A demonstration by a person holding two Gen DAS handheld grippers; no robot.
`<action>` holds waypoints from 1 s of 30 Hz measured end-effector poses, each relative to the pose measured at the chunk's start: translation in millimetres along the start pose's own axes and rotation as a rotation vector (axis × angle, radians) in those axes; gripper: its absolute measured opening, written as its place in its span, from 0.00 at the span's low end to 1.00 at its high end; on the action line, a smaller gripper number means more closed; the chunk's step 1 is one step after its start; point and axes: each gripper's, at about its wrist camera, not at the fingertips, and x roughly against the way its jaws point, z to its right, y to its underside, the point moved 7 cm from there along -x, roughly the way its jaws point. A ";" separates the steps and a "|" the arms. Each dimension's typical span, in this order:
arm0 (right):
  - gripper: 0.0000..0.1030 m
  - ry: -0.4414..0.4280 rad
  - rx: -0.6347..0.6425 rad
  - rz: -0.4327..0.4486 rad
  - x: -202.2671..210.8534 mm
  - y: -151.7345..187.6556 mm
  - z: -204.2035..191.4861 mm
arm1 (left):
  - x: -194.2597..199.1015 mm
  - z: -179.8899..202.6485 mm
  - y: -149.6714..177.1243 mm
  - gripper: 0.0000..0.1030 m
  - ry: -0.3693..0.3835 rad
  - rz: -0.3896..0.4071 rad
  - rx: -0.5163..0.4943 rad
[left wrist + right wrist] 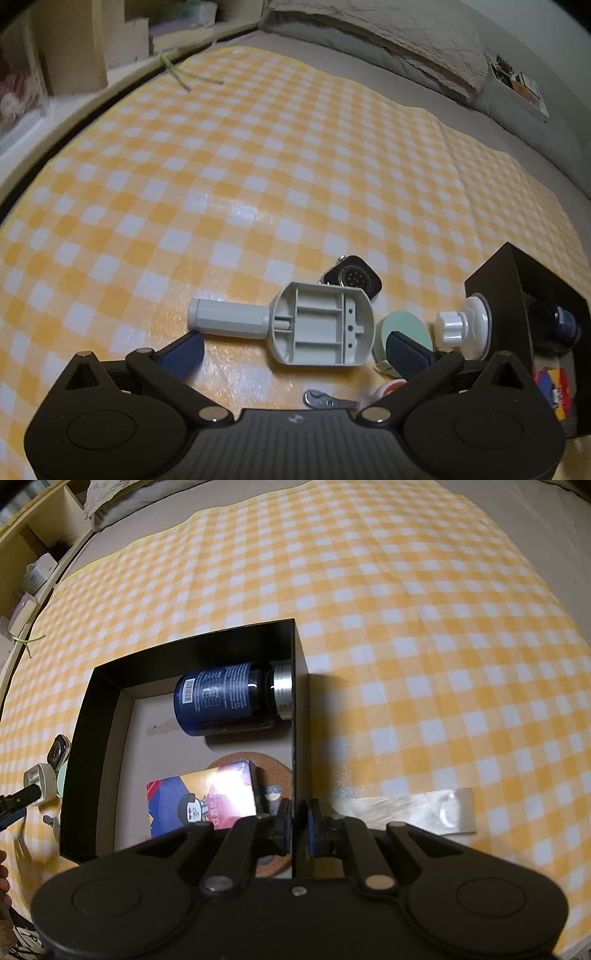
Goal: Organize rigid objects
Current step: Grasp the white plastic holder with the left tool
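A grey plastic tool with a handle (295, 326) lies on the yellow checked cloth just ahead of my open, empty left gripper (295, 350). Beside it lie a black smartwatch (352, 277), a mint round disc (402, 328), a white knob piece (465, 326) and a small metal part (321, 399). My right gripper (300, 825) is shut on the right wall of the black box (300, 701). The box holds a blue bottle (229, 701), a colourful card box (201, 799) and a cork coaster (275, 771).
The black box also shows at the right edge of the left wrist view (524, 291). A strip of clear tape (417, 810) lies on the cloth right of the box. Shelves (74, 55) and a pillow (406, 40) border the far side.
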 end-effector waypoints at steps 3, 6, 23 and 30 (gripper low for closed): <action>0.09 -0.006 -0.002 0.000 -0.1 0.4 0.9 | 5.6 6.3 -3.6 1.00 -0.048 0.081 -0.084; 0.09 -0.010 -0.002 -0.001 0.1 0.4 1.6 | 14.2 17.3 -5.4 1.00 -0.077 0.148 -0.199; 0.09 -0.012 0.000 -0.004 -0.1 1.0 1.1 | 4.1 47.9 0.2 0.69 -0.016 0.190 -0.439; 0.09 -0.012 0.002 -0.005 -0.3 0.6 1.2 | -2.9 32.7 -0.8 0.71 -0.007 0.152 -0.398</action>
